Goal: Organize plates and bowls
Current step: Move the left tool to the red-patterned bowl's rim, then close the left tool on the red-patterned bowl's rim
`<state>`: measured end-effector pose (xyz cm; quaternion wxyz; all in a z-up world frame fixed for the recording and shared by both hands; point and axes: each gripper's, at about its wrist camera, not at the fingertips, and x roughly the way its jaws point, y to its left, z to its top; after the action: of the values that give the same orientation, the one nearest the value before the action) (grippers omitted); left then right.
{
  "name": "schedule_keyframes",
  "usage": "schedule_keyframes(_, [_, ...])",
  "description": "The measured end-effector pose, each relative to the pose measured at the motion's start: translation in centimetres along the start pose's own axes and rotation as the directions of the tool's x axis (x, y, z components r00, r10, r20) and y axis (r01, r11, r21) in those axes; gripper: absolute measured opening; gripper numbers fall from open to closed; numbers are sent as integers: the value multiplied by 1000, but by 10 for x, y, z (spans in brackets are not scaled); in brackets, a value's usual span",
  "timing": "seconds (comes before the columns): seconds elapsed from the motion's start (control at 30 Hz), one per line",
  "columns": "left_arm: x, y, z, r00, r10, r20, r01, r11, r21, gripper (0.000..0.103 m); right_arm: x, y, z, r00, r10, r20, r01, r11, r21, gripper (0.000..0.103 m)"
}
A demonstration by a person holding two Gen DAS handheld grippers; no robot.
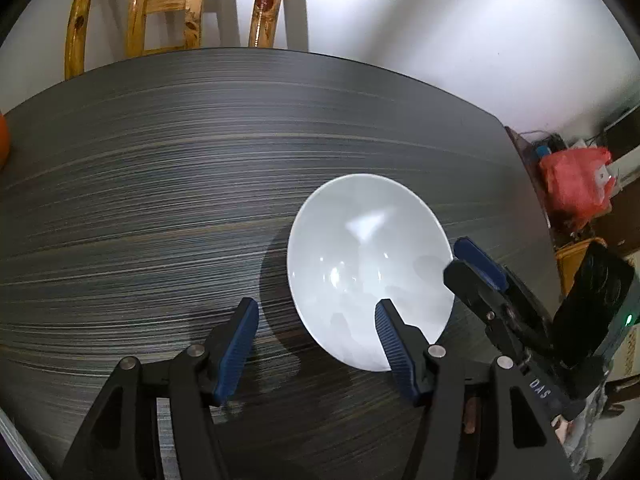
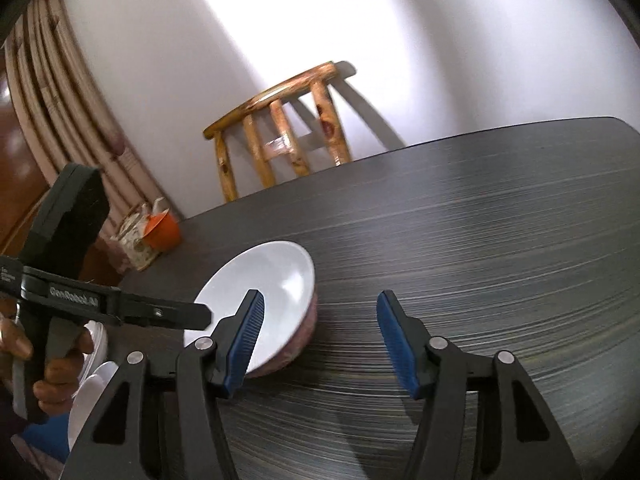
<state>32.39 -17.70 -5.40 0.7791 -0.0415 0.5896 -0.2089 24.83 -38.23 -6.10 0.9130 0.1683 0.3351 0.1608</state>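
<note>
A white bowl (image 1: 368,264) with a pinkish patterned outside stands on the dark striped table (image 1: 160,200). It also shows in the right wrist view (image 2: 276,280). My left gripper (image 1: 316,312) is open, just above the bowl's near rim, its right finger over the bowl's inside. My right gripper (image 2: 320,308) is open and empty, its left finger in front of the bowl; it shows in the left wrist view (image 1: 476,264) at the bowl's right rim. My left gripper shows at the left of the right wrist view (image 2: 200,316). White plates (image 2: 92,364) lie at the lower left edge, partly hidden.
A wooden chair (image 2: 280,128) stands behind the table by the white wall. An orange cup (image 2: 162,228) and a patterned box (image 2: 136,244) are at the table's left corner. A red bag (image 1: 576,184) sits beyond the right edge.
</note>
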Motion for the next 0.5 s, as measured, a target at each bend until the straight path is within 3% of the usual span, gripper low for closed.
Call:
schedule_keyframes(0.07, [2, -1, 0, 1000, -3, 1, 3, 1000, 2, 62, 4, 1, 1, 1000, 7, -20, -7, 1000, 7, 55])
schedule_keyframes(0.13, [5, -3, 0, 1000, -17, -2, 17, 1000, 4, 62, 9, -1, 2, 999, 7, -48, -6, 1000, 23, 44])
schedule_keyframes(0.37, [17, -5, 2, 999, -19, -41, 19, 1000, -8, 61, 25, -5, 6, 992, 35, -125, -28, 998, 63, 29])
schedule_keyframes(0.4, [16, -3, 1, 999, -33, -34, 32, 999, -24, 56, 26, -5, 7, 991, 33, -131, -25, 998, 59, 28])
schedule_keyframes(0.43, [17, -1, 1, 999, -29, -30, 28, 999, -37, 31, 28, -4, 7, 990, 34, -138, -26, 998, 59, 25])
schedule_keyframes(0.47, [20, -1, 4, 999, -9, -42, 8, 999, -42, 18, 30, -5, 8, 988, 41, -147, -32, 997, 64, 23])
schedule_keyframes(0.5, [23, 1, 5, 998, 18, -53, -20, 999, -48, 17, 31, -4, 9, 986, 52, -158, -42, 997, 67, 12])
